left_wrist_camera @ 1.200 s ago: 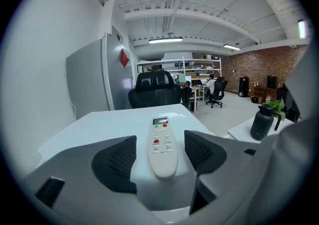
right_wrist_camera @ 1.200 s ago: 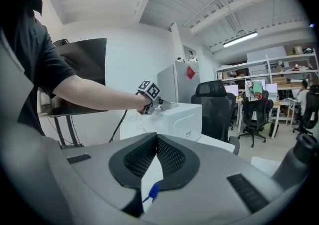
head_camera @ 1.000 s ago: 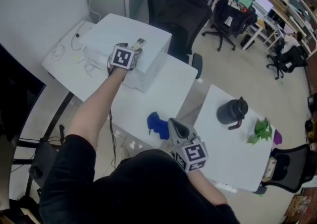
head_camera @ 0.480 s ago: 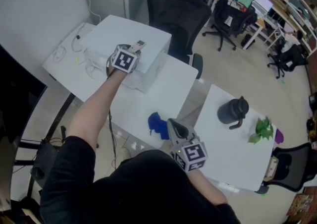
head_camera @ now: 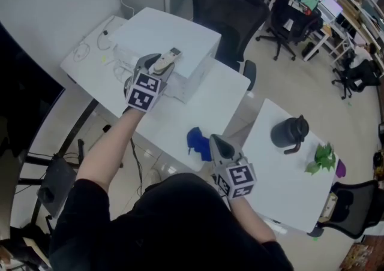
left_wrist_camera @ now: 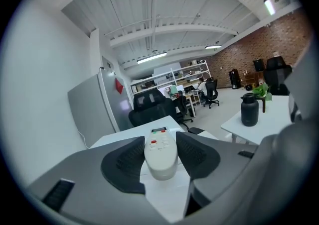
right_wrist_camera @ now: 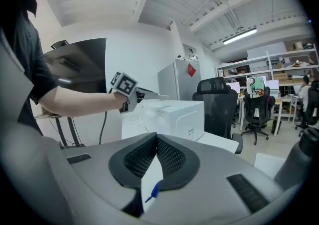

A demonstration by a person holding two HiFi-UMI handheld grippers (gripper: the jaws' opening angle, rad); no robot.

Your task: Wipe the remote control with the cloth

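A white remote control (head_camera: 170, 57) (left_wrist_camera: 160, 153) with red buttons sits between the pads of my left gripper (head_camera: 161, 63) (left_wrist_camera: 160, 142), which is shut on it. It is held above the near edge of a white box (head_camera: 180, 36). My right gripper (head_camera: 213, 142) (right_wrist_camera: 156, 142) hovers over the near edge of the white table (head_camera: 210, 99), its pads pressed together. A blue cloth (head_camera: 197, 141) hangs at its tip, and a blue sliver of the cloth (right_wrist_camera: 153, 190) shows low between the pads. The right gripper view shows the left gripper (right_wrist_camera: 130, 92) at its left.
Cables (head_camera: 90, 48) lie on the table's far left corner. A second white table (head_camera: 270, 174) to the right carries a black jug (head_camera: 287, 134) and a green plant (head_camera: 321, 157). A black office chair (head_camera: 231, 3) stands behind the box.
The left gripper's jaws have come together on the remote and lifted it off the box top, back toward me. The right gripper and the cloth have stayed in place.
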